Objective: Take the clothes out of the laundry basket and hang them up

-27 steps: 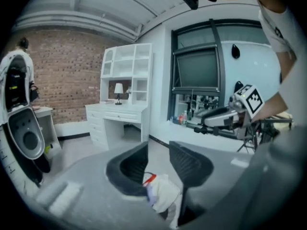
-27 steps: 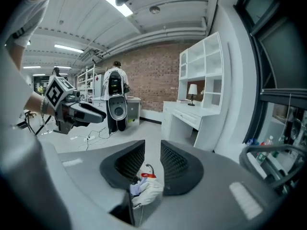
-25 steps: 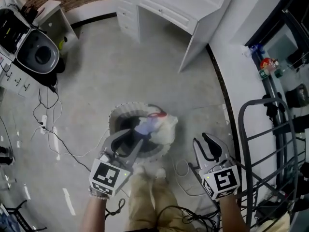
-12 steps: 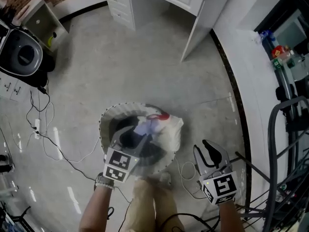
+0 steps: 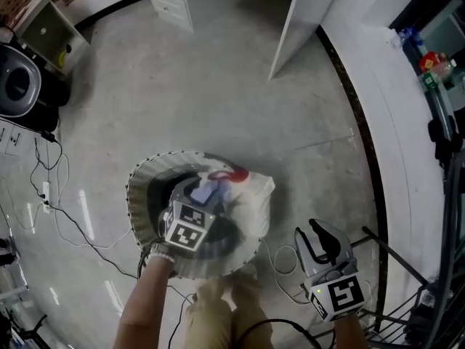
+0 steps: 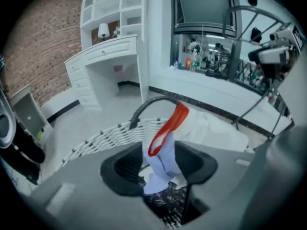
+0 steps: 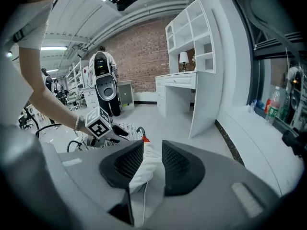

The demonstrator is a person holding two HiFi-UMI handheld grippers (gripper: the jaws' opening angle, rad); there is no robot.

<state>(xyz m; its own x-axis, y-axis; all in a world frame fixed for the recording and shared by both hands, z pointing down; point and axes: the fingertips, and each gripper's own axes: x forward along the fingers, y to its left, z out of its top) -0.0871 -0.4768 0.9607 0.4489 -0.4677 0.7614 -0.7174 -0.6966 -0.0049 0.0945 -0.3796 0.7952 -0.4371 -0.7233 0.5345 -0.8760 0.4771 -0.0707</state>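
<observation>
Right tool (image 5: 317,233) low right of frame, over floor (image 5: 218,86), half wide, empty. Left tool (image 6: 159,166) down in laundry basket (image 5: 139,180), middle of frame; jaws just been opening, now wide. Blue cloth (image 6: 163,150) with red band (image 6: 169,126) sits between them, maybe not squeezed. White cloth (image 5: 256,195) hangs over basket's right rim.

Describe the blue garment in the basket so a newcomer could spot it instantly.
On the grey floor near the white desk stands a round white woven basket. A pale blue garment sits on top of the pile inside. Its red band sets it apart from the white cloth draped over the rim and the dark patterned piece beneath.
</observation>
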